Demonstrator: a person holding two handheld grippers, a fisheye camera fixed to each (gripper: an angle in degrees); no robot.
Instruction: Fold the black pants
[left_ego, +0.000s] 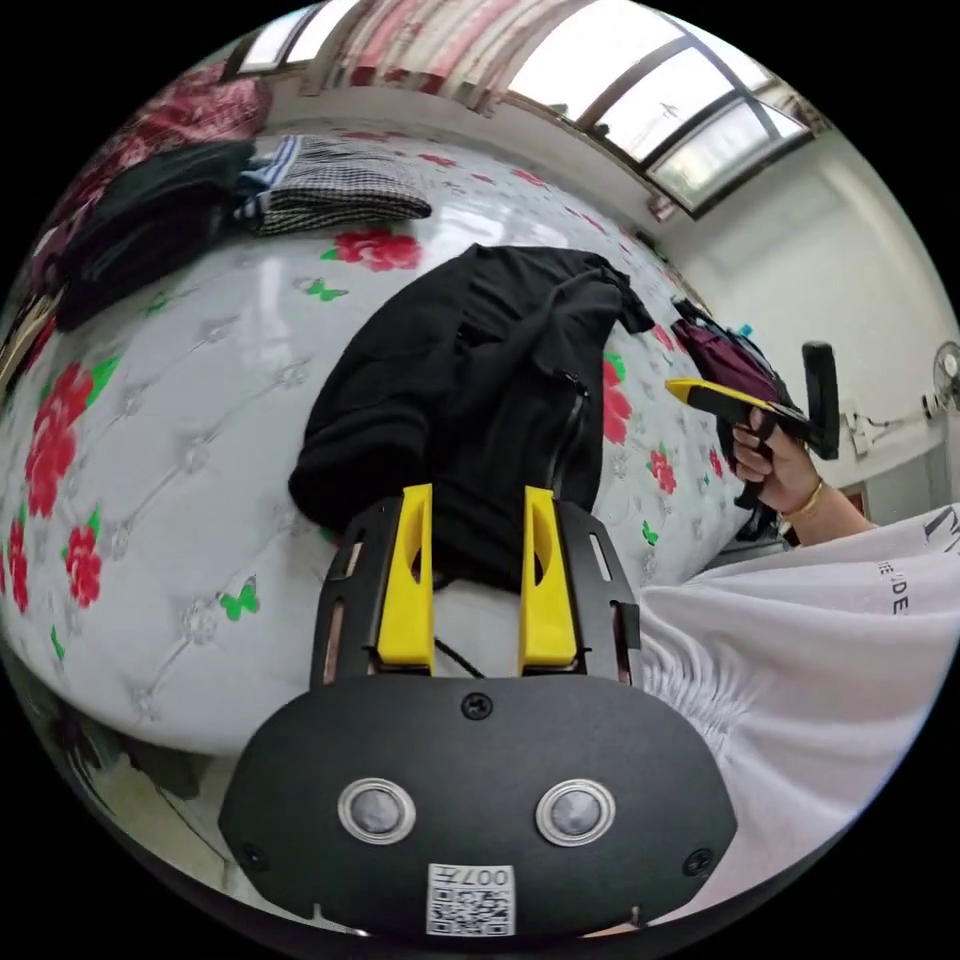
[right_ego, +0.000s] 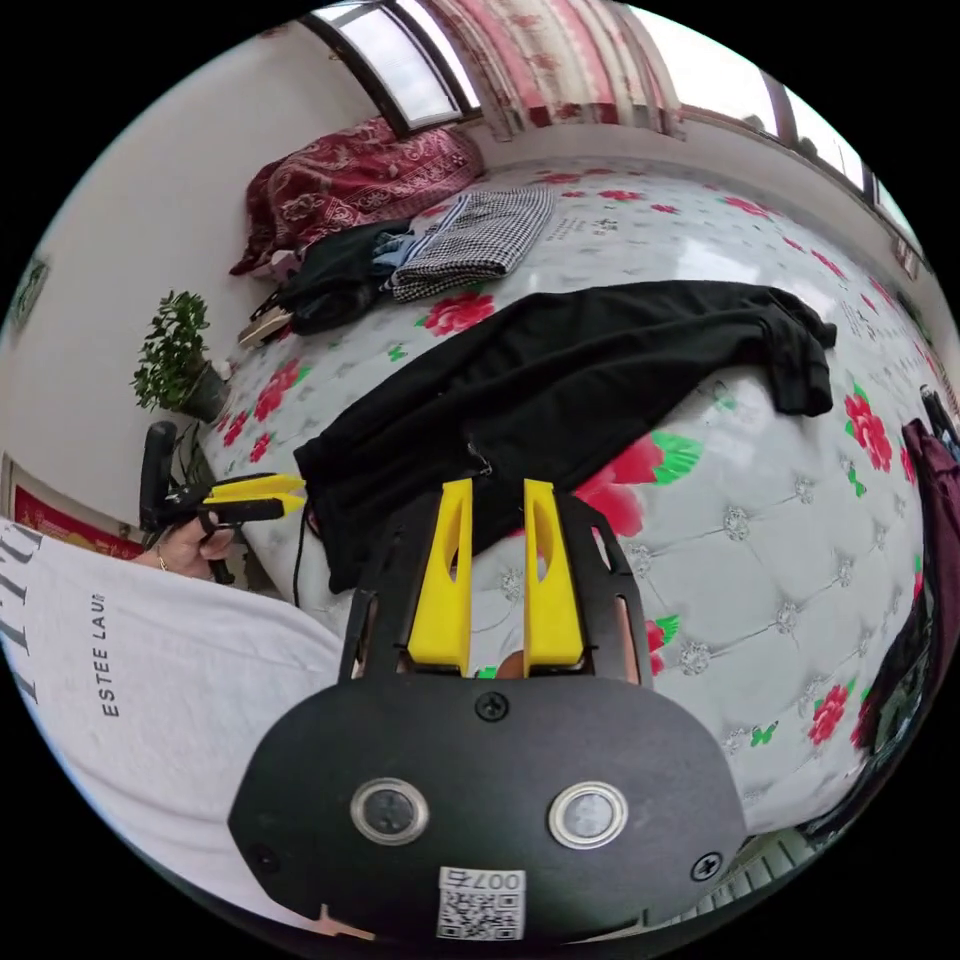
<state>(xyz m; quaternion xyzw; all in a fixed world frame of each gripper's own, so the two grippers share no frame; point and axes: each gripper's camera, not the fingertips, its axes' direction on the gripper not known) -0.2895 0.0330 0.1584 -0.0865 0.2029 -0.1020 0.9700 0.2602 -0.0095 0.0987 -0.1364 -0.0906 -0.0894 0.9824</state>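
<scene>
The black pants (right_ego: 560, 390) lie spread lengthwise on a white mattress (right_ego: 780, 560) printed with red flowers, legs together and one end bunched. In the left gripper view the pants (left_ego: 470, 400) reach up to my left gripper (left_ego: 480, 495), which is open, its yellow jaws standing either side of the near cloth edge without pressing it. My right gripper (right_ego: 498, 488) hovers over the pants' near edge beside a zipper, jaws slightly apart with nothing between them. A hand holds the right gripper (left_ego: 700, 392) off the bed's side; the left gripper (right_ego: 285, 492) shows by the pants' end.
A folded checked cloth (left_ego: 335, 190) and a dark heap of clothes (left_ego: 150, 230) lie at the far end of the mattress, with red bedding (right_ego: 350, 180) behind. A maroon garment (left_ego: 725, 360) hangs at the bed's edge. A potted plant (right_ego: 175, 355) stands beside the bed. The person's white shirt (left_ego: 820, 650) is close.
</scene>
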